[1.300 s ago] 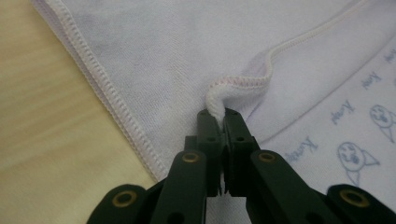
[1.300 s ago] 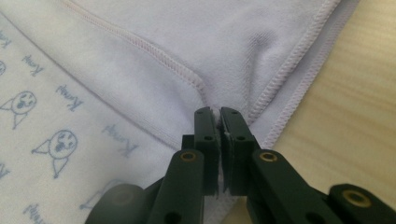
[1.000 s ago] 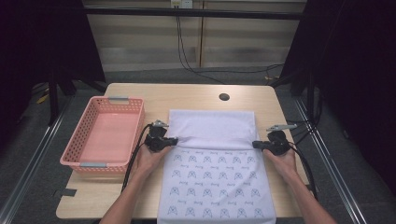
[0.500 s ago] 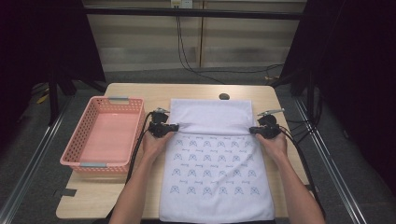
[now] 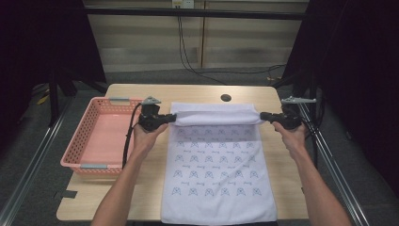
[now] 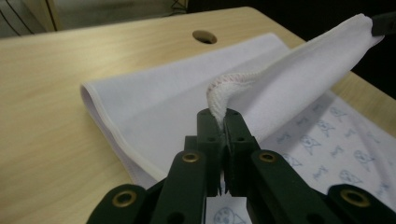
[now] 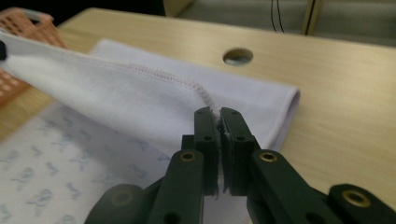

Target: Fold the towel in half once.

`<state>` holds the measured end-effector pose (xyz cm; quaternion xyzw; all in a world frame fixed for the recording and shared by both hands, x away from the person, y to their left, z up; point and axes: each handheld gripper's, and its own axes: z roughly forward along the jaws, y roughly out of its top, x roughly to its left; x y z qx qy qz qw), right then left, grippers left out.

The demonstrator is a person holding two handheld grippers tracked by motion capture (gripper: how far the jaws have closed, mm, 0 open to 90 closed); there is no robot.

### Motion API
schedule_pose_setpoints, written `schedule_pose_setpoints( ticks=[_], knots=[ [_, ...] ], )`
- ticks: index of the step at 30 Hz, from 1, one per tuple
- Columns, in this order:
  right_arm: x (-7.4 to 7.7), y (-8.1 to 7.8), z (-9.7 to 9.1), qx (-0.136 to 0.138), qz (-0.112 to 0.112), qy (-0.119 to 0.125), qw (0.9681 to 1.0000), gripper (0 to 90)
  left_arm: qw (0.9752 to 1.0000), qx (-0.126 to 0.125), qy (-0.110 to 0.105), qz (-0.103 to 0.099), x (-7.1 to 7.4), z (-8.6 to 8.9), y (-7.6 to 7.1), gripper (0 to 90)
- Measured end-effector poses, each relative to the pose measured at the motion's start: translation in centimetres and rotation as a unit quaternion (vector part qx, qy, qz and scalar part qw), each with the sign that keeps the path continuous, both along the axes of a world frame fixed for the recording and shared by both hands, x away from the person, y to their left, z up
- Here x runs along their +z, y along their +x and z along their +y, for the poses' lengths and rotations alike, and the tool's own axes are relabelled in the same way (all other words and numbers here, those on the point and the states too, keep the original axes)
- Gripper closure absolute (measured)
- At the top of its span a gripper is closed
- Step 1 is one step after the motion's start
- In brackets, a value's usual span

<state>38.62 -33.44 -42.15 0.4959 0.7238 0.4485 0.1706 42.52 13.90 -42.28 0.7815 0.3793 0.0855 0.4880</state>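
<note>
Both forearms reach forward from the near edge, spread wide apart. The left claw and the right claw point inward toward each other, each hand wrapped around its body, jaws pinched tight together.

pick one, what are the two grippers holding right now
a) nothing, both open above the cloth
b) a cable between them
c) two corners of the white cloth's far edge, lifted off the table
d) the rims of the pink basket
c: the left gripper and right gripper are each shut on a stitched corner of the white cloth, its far edge raised between them; the pink basket sits untouched.
</note>
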Motion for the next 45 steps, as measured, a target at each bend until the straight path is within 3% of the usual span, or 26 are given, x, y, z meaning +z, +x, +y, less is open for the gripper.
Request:
schedule_pose_setpoints(
  ticks=[1, 3, 7, 9, 11, 14, 17, 20, 25, 29, 31, 33, 37, 38, 39, 40, 41, 45],
  knots=[
    [0.8, -0.3, -0.2, 0.004, -0.008, 0.010, 0.9999, 86.1, 0.9999, -0.006, -0.002, -0.009, 0.7, 0.3, -0.3, 87.3],
    [2.1, -1.0, -0.2, 0.015, -0.019, 0.024, 0.9994, 86.2, 0.9992, -0.022, 0.013, -0.031, 2.2, 0.5, -1.3, 87.4],
    [3.0, -2.7, 0.0, 0.027, -0.030, 0.037, 0.9985, 86.2, 0.9987, -0.027, -0.020, -0.038, 3.4, 1.6, -2.9, 87.4],
    [3.4, -3.6, -0.1, 0.034, -0.034, 0.044, 0.9979, 86.2, 0.9980, -0.037, -0.025, -0.044, 4.1, 1.9, -4.1, 87.4],
    [4.0, -4.7, -0.2, 0.041, -0.035, 0.042, 0.9976, 86.2, 0.9963, -0.051, -0.016, -0.067, 5.2, 1.9, -5.5, 87.4],
    [4.8, -6.0, -0.3, 0.054, -0.031, 0.021, 0.9978, 86.1, 0.9945, -0.068, -0.022, -0.076, 6.3, 2.0, -6.8, 87.3],
    [6.0, -7.5, -0.8, 0.060, -0.044, 0.031, 0.9967, 86.1, 0.9930, -0.082, -0.008, -0.084, 7.3, 1.8, -8.3, 87.3],
    [7.3, -8.9, -1.2, 0.065, -0.061, 0.035, 0.9954, 86.1, 0.9912, -0.085, -0.017, -0.100, 8.2, 1.8, -9.5, 87.3],
    [8.4, -11.2, -1.6, 0.073, -0.082, 0.049, 0.9928, 86.1, 0.9896, -0.098, -0.027, -0.102, 8.5, 2.0, -11.9, 87.3],
    [7.6, -14.4, -1.8, 0.084, -0.097, 0.066, 0.9895, 86.1, 0.9866, -0.114, -0.056, -0.102, 7.4, 2.9, -14.4, 86.9],
    [6.7, -15.8, -1.6, 0.082, -0.098, 0.065, 0.9896, 86.1, 0.9891, -0.110, -0.050, -0.085, 6.0, 2.9, -15.7, 86.9],
    [5.4, -17.0, -1.3, 0.088, -0.092, 0.065, 0.9898, 86.0, 0.9895, -0.119, -0.039, -0.072, 4.5, 3.0, -16.7, 86.7],
    [1.9, -19.6, -1.0, 0.096, -0.051, 0.049, 0.9928, 85.7, 0.9901, -0.138, -0.017, -0.019, 0.4, 3.3, -18.0, 85.2],
    [1.0, -20.1, -1.0, 0.101, -0.039, 0.046, 0.9931, 85.6, 0.9886, -0.150, -0.015, -0.003, -0.3, 3.3, -18.0, 84.9],
    [0.3, -20.4, -1.0, 0.101, -0.027, 0.045, 0.9935, 85.4, 0.9853, -0.169, 0.009, 0.023, -1.4, 3.2, -18.0, 84.1],
    [-0.8, -20.9, -0.8, 0.095, -0.011, 0.027, 0.9951, 85.2, 0.9848, -0.170, 0.020, 0.031, -1.9, 3.1, -18.0, 82.8],
    [-1.5, -21.1, -0.7, 0.091, -0.001, 0.017, 0.9957, 85.2, 0.9848, -0.169, 0.016, 0.037, -2.8, 3.1, -18.2, 82.9],
    [-4.5, -22.1, -0.6, 0.094, 0.037, 0.023, 0.9946, 84.8, 0.9807, -0.182, 0.022, 0.068, -4.9, 3.2, -18.7, 83.8]
  ],
)
